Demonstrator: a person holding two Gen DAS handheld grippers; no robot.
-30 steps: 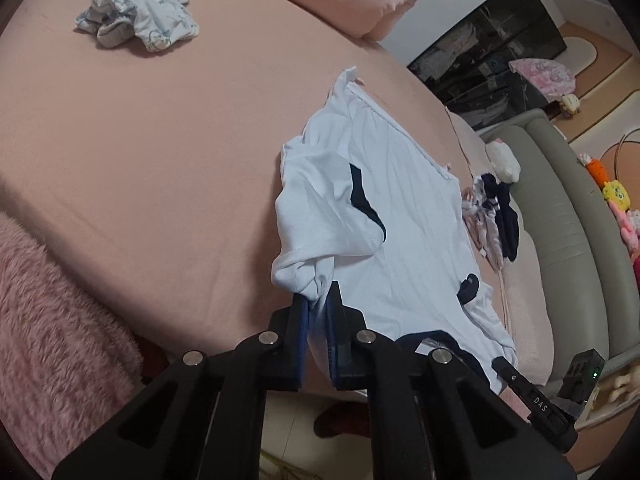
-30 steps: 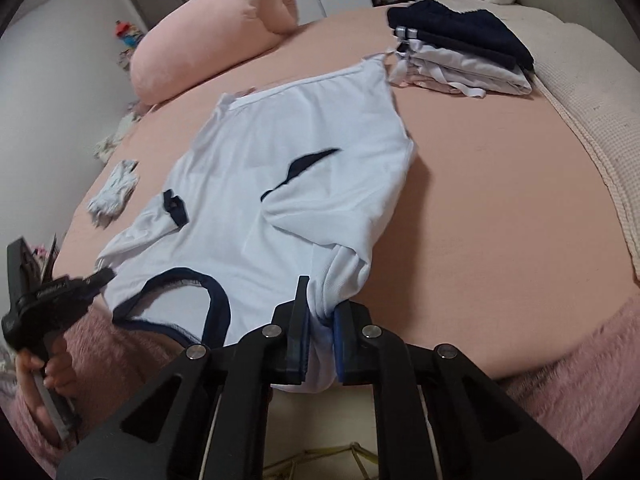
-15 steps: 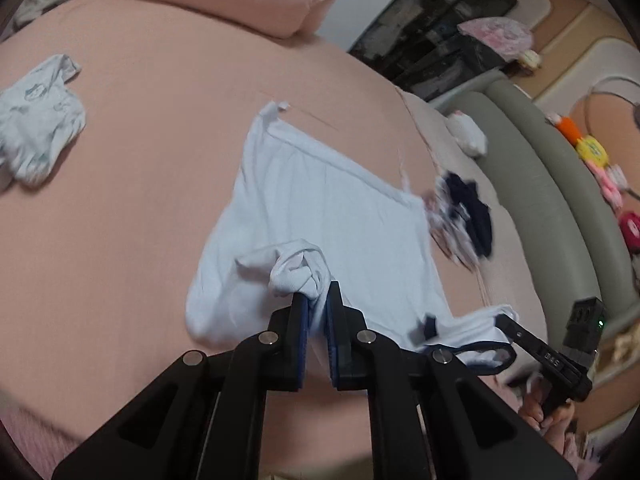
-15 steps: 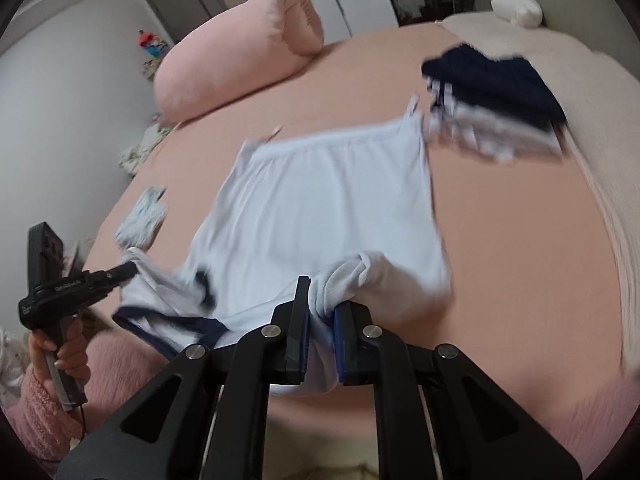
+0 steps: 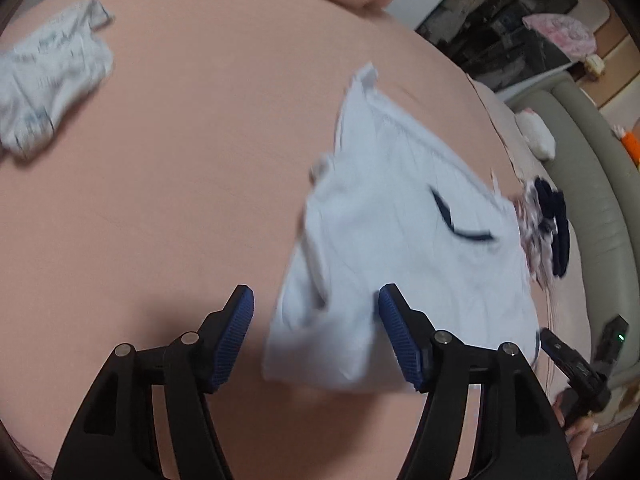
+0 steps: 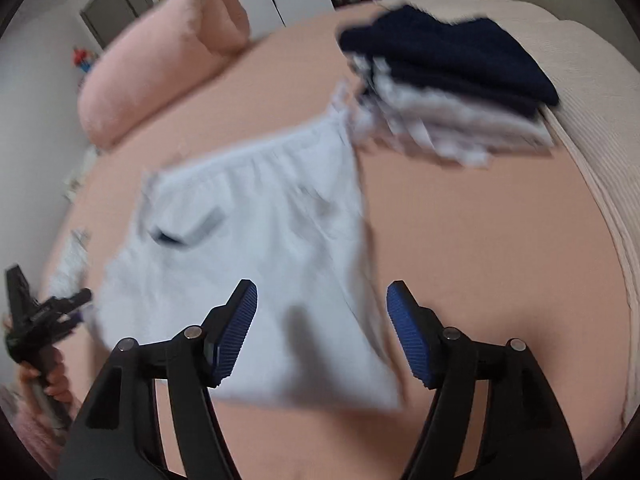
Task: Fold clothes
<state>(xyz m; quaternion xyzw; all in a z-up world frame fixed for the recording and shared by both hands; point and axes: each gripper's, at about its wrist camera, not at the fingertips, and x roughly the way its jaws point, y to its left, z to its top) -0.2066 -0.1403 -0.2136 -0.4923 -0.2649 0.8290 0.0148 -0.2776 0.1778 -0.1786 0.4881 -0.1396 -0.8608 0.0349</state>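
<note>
In the left wrist view, at the far left of the frame, a crumpled pale garment (image 5: 48, 76) waits on the pink bed (image 5: 180, 200). Lower centre, my left gripper (image 5: 316, 300) has its jaws opening; the blue pads stand wide with only the near corner of the white shirt (image 5: 400, 260) lying between them, unpressed. The shirt spreads right of centre, doubled over, a dark trim line showing. At the right edge sits the stack of folded clothes (image 5: 548, 224).

In the right wrist view, a pink bolster (image 6: 160, 76) fills the upper left. My right gripper (image 6: 322, 300), lower centre, is likewise opening, released, the shirt's near edge loose between its pads. The shirt (image 6: 256, 240) lies mid-frame, the stack (image 6: 448, 92) upper right, just beside its far corner.

I judge this cloth light, thin and limp: it will sag and wrinkle, so I'd pinch the two near corners, taking both layers, to make the next fold.
</note>
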